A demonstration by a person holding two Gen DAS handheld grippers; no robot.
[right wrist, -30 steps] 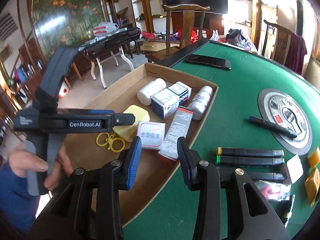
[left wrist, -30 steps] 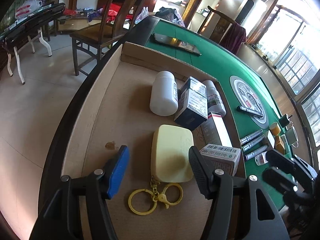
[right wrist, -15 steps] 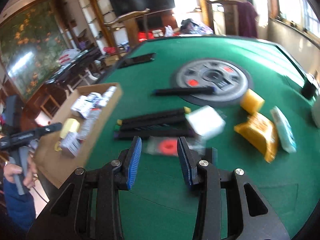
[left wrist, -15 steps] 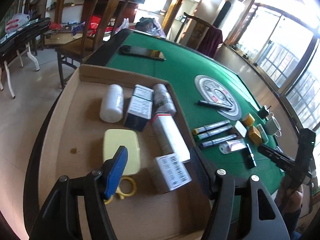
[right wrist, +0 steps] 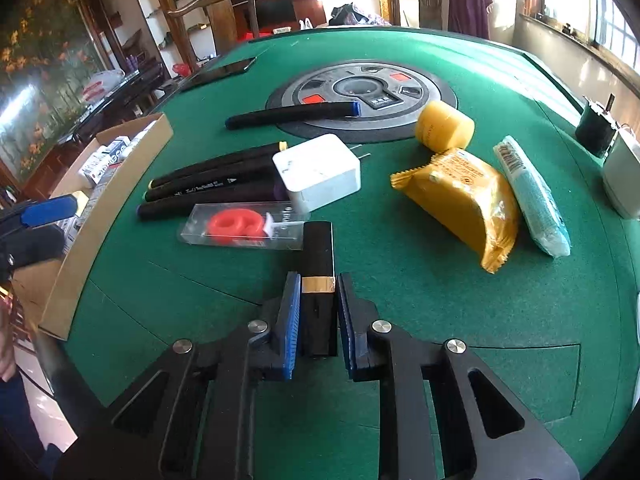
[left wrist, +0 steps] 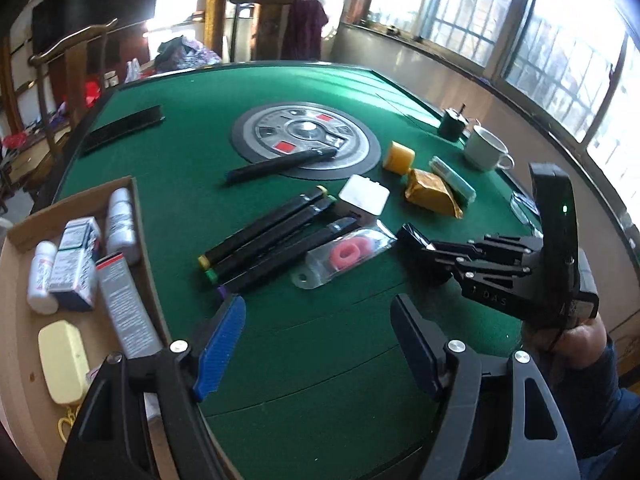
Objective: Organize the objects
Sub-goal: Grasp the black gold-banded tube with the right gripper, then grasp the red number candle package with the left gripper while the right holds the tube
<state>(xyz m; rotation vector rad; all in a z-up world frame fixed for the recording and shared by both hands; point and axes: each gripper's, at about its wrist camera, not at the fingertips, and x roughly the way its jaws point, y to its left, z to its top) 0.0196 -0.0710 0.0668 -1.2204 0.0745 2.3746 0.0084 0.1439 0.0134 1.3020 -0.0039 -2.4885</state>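
1. The black lipstick tube [right wrist: 318, 280] with a gold band lies on the green table [right wrist: 400, 280], touching the clear packet [right wrist: 240, 230] holding a red ring.
2. My right tongs [right wrist: 318, 300] have just closed, pads clenched on that tube.
3. My left tongs [left wrist: 316, 344] have just been widening, nothing between them, above the felt beside the cardboard box [left wrist: 24, 360].

You see daylight blown out at the windows [left wrist: 532, 20]; below them, edges bend and darken, details soften.
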